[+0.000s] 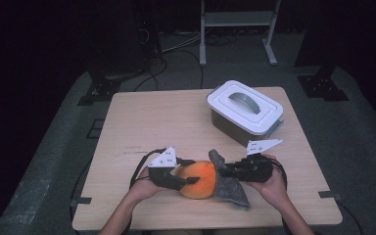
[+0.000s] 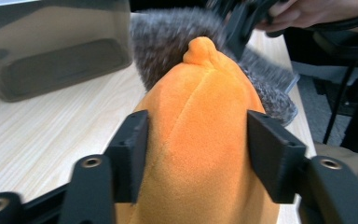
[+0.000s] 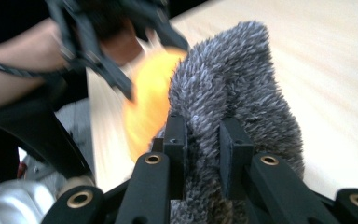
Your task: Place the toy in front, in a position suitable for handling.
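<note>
Near desk's front edge: I see both tongs on one plush toy.
Left tongs (image 2: 196, 158): clamp my orange body (image 2: 200, 140).
Right tongs (image 3: 204, 154): pinch its grey fur (image 3: 233, 88).

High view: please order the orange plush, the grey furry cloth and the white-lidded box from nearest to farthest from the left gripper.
1. Orange plush: between the jaws of the left gripper.
2. Grey furry cloth: just beyond the plush, on its right side, pinched by the right gripper.
3. White-lidded box: farthest, at the table's far right.
</note>
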Tool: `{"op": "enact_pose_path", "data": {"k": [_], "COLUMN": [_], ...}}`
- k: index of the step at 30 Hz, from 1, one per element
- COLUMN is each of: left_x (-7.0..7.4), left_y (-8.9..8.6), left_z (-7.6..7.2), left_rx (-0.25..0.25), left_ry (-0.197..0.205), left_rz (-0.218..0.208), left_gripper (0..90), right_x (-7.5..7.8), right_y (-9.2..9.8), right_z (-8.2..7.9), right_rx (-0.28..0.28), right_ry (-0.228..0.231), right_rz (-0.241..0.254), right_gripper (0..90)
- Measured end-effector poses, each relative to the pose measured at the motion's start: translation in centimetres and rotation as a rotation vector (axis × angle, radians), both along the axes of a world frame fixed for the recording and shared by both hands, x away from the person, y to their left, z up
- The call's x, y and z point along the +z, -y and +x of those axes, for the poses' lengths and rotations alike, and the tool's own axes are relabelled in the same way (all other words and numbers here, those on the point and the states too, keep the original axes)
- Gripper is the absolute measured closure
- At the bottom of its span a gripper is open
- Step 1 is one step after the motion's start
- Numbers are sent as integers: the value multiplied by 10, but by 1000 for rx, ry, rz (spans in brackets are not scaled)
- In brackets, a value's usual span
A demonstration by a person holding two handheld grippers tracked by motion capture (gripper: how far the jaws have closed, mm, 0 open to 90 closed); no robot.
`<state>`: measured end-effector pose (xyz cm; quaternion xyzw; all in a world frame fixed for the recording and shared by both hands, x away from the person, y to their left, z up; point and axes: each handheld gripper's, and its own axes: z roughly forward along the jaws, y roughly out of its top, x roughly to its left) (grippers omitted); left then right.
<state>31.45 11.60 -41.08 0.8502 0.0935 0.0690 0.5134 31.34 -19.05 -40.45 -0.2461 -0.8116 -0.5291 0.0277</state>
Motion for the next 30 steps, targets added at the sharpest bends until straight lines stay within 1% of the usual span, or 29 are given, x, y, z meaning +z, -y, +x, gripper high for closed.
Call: {"op": "enact_pose_path", "data": {"k": [2, 3, 4, 5, 6, 8, 11, 12, 14, 17, 18, 20, 21, 23, 26, 28, 30], "left_x": [0, 0, 1, 1, 1, 0, 0, -1, -3, -4, -4, -4, -4, -3, -2, -1, -1], "left_y": [6, 8, 10, 10, 10, 10, 9, 8, 7, 6, 6, 7, 8, 11, 16, 17, 17], "left_z": [-2, -3, -3, -3, -3, -2, 0, 1, 3, 2, 2, 0, 0, -1, -4, -4, -4], "left_rx": [-4, -6, -10, -13, -13, -11, 19, 23, 23, 5, -1, 13, 20, 37, 39, 27, 22], "left_ry": [5, 8, 9, 9, 10, 8, 0, -11, -24, -31, -22, -15, -9, -5, 1, 2, 0], "left_rz": [2, 4, 9, 8, 8, 9, 23, 21, 19, 19, 23, 26, 30, 29, 30, 32, 34], "left_gripper": [433, 425, 413, 396, 372, 325, 237, 219, 223, 245, 288, 348, 364, 377, 374, 358, 324], "right_x": [10, 13, 16, 16, 14, 7, 3, 2, 1, -2, -3, -3, -1, 6, 15, 16, 10], "right_y": [0, -1, -3, -5, -7, -7, -2, 0, 3, 6, 6, 8, 8, 7, 3, -1, -3], "right_z": [-4, -7, -8, -9, -9, -6, -3, -3, -1, 1, 2, 2, 1, -2, -7, -9, -7], "right_rx": [8, 15, 21, 23, 27, 28, 24, 18, 11, 3, 3, -1, -5, -4, 10, 22, 33], "right_ry": [30, 44, 55, 60, 56, 34, 9, 6, 0, -17, -24, -36, -28, 5, 40, 50, 28], "right_rz": [44, 56, 51, 34, 18, 4, 0, -5, -5, -13, -13, -9, -8, 1, 21, -7, -24], "right_gripper": [748, 747, 747, 747, 747, 748, 748, 748, 748, 748, 747, 746, 747, 747, 747, 747, 748]}}
